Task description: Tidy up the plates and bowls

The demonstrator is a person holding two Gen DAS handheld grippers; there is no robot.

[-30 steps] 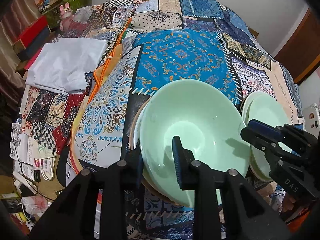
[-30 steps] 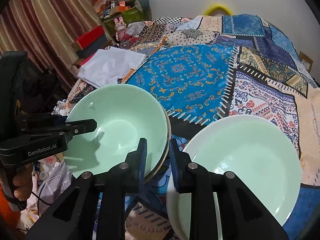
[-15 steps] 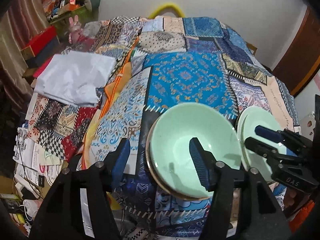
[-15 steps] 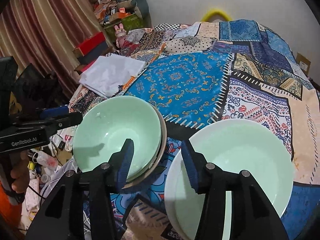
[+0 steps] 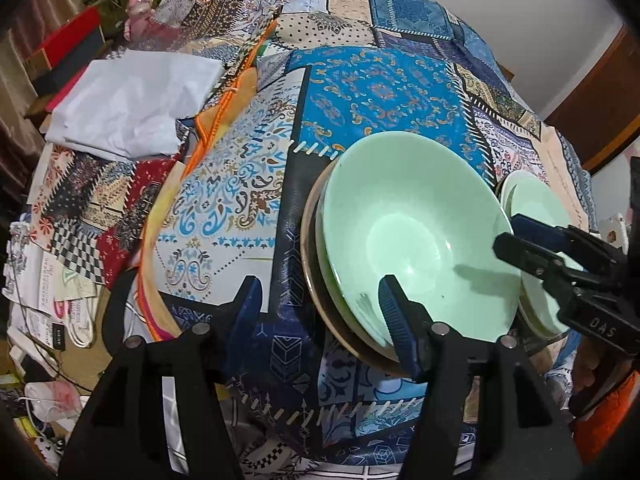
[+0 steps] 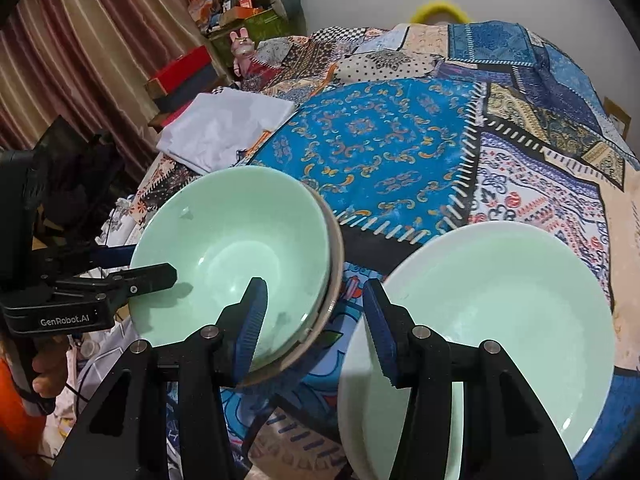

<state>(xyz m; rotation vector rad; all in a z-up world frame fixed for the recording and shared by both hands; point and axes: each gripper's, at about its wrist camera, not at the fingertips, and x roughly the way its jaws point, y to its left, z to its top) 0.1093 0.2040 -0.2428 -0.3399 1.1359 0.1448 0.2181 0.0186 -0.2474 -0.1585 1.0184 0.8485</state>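
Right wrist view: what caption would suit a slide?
Open right claw hovers between stacked green bowls and green plates on patchwork tablecloth.

Even indoor light from above, soft finger shadows inside the green bowl (image 5: 416, 236), faint sheen on the pale plate (image 6: 500, 320), heavy fisheye bending, black vignetted corners, slightly soft edges

Surface: a table under a patchwork cloth (image 6: 384, 148). On the cloth, a stack of green bowls (image 6: 236, 256) sits near the front edge. Just right of the stack lies a green plate (image 6: 500, 320), not touching it. Behind and left of the stack lies a folded white sheet (image 6: 224, 128).
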